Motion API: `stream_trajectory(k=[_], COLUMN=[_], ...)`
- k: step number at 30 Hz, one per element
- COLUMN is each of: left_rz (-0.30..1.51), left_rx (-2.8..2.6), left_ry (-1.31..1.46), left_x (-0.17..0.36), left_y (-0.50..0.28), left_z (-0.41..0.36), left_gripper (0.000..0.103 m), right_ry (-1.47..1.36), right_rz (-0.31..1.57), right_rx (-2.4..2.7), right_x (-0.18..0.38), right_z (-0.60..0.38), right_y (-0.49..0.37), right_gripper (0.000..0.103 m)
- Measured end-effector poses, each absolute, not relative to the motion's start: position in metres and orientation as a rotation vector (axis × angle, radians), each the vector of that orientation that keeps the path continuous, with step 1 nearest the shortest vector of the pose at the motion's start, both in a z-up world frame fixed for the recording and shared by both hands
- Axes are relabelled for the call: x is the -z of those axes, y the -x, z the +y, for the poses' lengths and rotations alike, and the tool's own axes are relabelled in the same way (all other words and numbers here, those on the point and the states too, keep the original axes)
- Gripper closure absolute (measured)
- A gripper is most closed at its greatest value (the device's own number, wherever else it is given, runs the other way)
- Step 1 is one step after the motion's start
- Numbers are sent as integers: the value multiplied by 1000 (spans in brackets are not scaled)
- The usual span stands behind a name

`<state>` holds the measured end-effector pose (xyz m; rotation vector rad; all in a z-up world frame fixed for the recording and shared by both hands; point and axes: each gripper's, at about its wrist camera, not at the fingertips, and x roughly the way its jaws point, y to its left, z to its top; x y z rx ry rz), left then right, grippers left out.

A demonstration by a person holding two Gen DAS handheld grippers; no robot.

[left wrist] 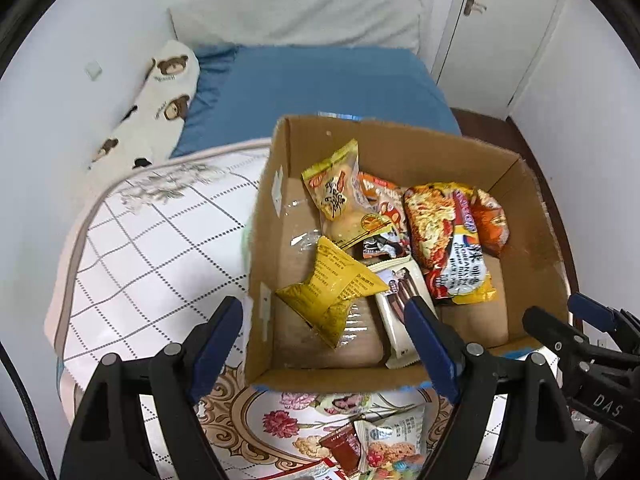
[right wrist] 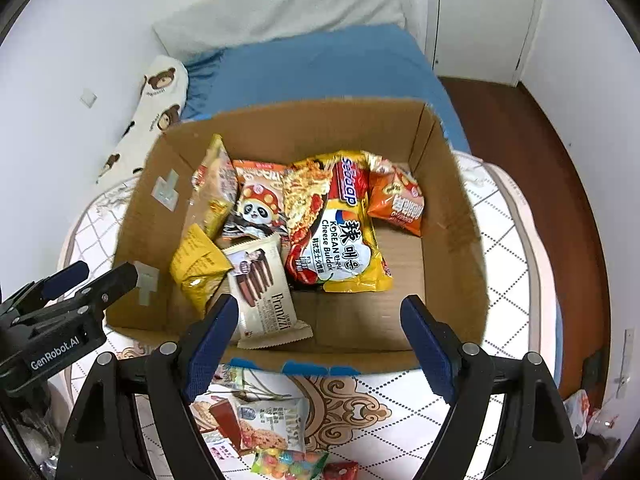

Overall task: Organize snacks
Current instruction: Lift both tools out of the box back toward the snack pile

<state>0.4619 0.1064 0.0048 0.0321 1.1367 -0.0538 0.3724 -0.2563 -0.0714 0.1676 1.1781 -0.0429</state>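
An open cardboard box (left wrist: 532, 216) (right wrist: 452, 216) stands on a patterned cloth. In it lie a yellow noodle pack (left wrist: 452, 248) (right wrist: 340, 236), a white Franzzi biscuit pack (left wrist: 400, 304) (right wrist: 264, 288), a yellow pouch (left wrist: 332, 288) (right wrist: 198, 264), a panda snack bag (right wrist: 256, 208) and an orange bag (right wrist: 400, 204). My left gripper (left wrist: 324, 320) is open and empty above the box's near left side. My right gripper (right wrist: 320, 320) is open and empty above the box's near edge. Loose snack packs (left wrist: 384, 444) (right wrist: 264, 428) lie on the cloth in front of the box.
The cloth (left wrist: 152, 240) covers a low round surface beside a bed with a blue sheet (left wrist: 320, 84) and a bear-print pillow (left wrist: 160, 100). A white door (left wrist: 496, 32) and dark wooden floor (right wrist: 520, 140) lie at the right.
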Motion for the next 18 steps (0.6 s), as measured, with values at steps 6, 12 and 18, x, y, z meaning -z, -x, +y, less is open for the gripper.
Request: stream_trajectory(k=[6, 12, 18], left_rz=[1064, 1024, 1087], left_rx=[66, 84, 104], left_ry=[-31, -45, -182], left_x=[-32, -51, -14], left_y=[-433, -400, -356], left_z=[107, 109, 116], left_gripper=[21, 21, 21], right_ry=[-179, -218, -253], right_rz=[1117, 1086, 1177], right_rx=[33, 16, -7], right_x=[41, 22, 52], right_z=[-250, -244, -237], right_y=[-341, -308, -271], right_gripper=[17, 18, 17])
